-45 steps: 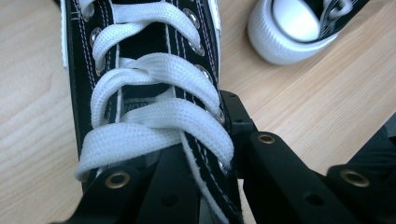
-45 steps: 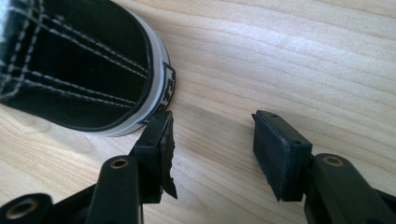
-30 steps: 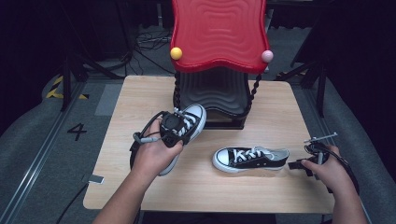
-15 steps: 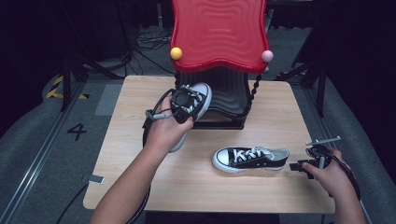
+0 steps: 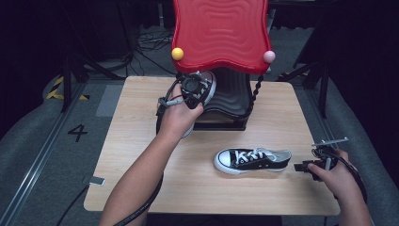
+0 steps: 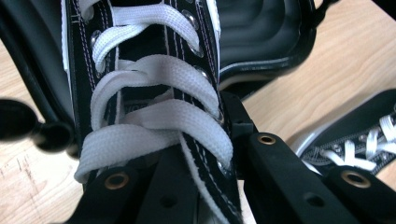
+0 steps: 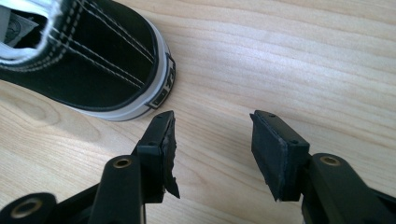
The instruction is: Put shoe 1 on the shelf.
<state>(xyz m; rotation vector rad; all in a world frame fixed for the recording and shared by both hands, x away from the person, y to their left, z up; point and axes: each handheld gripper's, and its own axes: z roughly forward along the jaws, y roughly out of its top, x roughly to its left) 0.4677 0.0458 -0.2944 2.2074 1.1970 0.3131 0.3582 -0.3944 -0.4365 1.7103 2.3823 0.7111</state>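
My left gripper [image 5: 190, 89] is shut on a black sneaker with white laces [image 5: 205, 86], held up at the front of the rack's black lower shelf [image 5: 233, 96]. In the left gripper view the jaws [image 6: 187, 158] clamp the laced upper [image 6: 149, 93] from both sides. The second sneaker [image 5: 254, 160] lies on its sole on the table, toe to the left. My right gripper [image 5: 301, 165] stands open just behind its heel [image 7: 84, 51], with bare wood between the pads [image 7: 212, 135].
A two-tier rack stands at the table's far middle, with a wavy red top shelf [image 5: 219, 33] overhanging the black one [image 6: 261, 32]. The wooden table [image 5: 131, 165] has its near edge close to my forearms. Cables and stands crowd the dark floor behind.
My left hand has carried the sneaker up and away from the table's middle left to the front of the rack's lower shelf. The right hand and the lying sneaker have stayed put.
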